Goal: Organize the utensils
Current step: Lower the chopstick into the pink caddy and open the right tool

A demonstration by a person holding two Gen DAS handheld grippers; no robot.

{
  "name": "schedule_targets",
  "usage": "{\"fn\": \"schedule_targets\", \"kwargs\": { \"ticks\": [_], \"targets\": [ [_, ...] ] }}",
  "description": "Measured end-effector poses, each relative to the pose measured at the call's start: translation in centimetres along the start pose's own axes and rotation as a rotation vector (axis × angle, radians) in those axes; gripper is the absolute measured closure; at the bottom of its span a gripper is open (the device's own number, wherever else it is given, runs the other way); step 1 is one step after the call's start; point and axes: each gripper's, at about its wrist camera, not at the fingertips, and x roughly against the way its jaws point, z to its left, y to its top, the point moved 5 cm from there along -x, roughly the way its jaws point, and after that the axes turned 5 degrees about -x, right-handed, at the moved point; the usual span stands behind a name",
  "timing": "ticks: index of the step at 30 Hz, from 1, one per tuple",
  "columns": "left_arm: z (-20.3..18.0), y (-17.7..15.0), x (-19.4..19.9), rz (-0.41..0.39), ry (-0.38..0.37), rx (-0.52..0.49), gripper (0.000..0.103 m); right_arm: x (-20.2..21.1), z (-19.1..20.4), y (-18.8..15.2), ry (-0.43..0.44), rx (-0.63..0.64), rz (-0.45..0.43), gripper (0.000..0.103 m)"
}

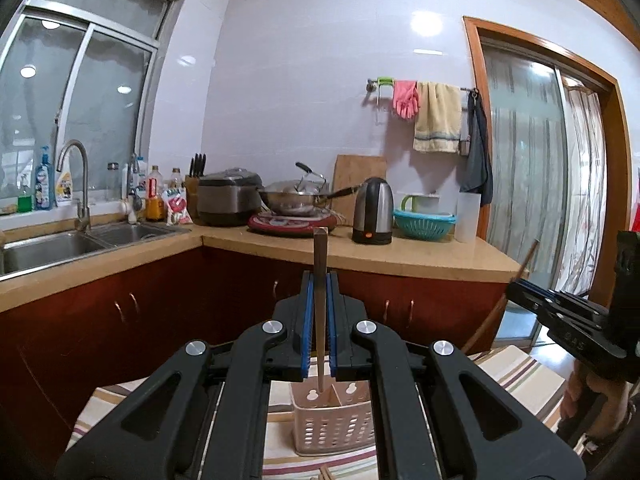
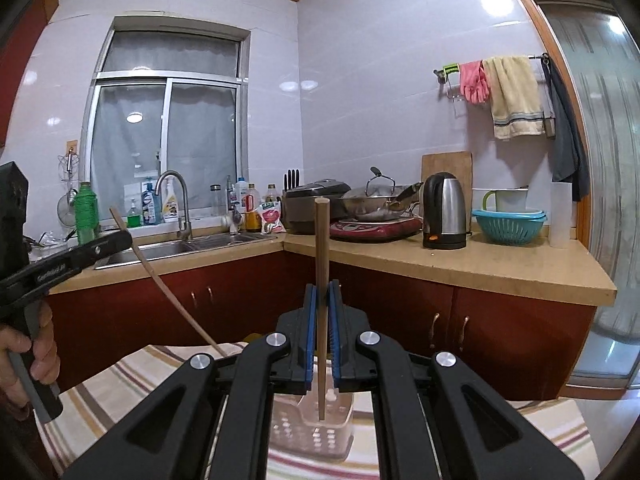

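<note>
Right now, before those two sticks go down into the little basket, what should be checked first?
1. Left gripper shut on its chopstick: ok.
2. Right gripper shut on its chopstick: ok.
3. Both chopsticks held upright, thin ends down: ok.
4. Utensil basket standing upright on the striped cloth, open at the top: ok.
5. Tips lined up over a compartment: cannot tell.
6. The two grippers apart from each other: ok.

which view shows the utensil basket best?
Left wrist. The basket sits below the left gripper, its divider, perforated front and rim sharp, though the gripper frame hides both sides. In the right wrist view the basket is blurred and mostly hidden by the right gripper and its chopstick.
</note>
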Motion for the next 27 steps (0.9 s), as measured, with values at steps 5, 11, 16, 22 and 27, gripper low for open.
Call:
{"fn": "schedule_targets", "kwargs": {
  "ticks": [5,11,16,22,27],
  "targets": [
    [0.0,-1.9,-2.8,0.064,-0.005,-0.003,0.096,-3.7,-0.9,-1.0,-0.003,-0.018,0.053,0.096],
    [0.9,-4.9,-5.7,0.149,-0.002,0.029,0.096,-6.7,-1.6,-3.7,0.01,-0.058,0.148,0.096],
    [1.4,-7.5,-7.9,0.225,-0.005,0.038,0.096,-8.3,-2.2,-5.8,0.007,-0.08,0.205,0.096],
    [2.3,-9.1,-8.8,0.263,0.01,0.075,0.071,-9.2,-3.3,-6.6,-0.023,-0.093,0.23,0.084],
    [2.5,-9.3,-8.2,0.257,0.024,0.075,0.048,-8.6,-4.0,-6.0,-0.063,-0.086,0.2,0.05]
  ]
}}
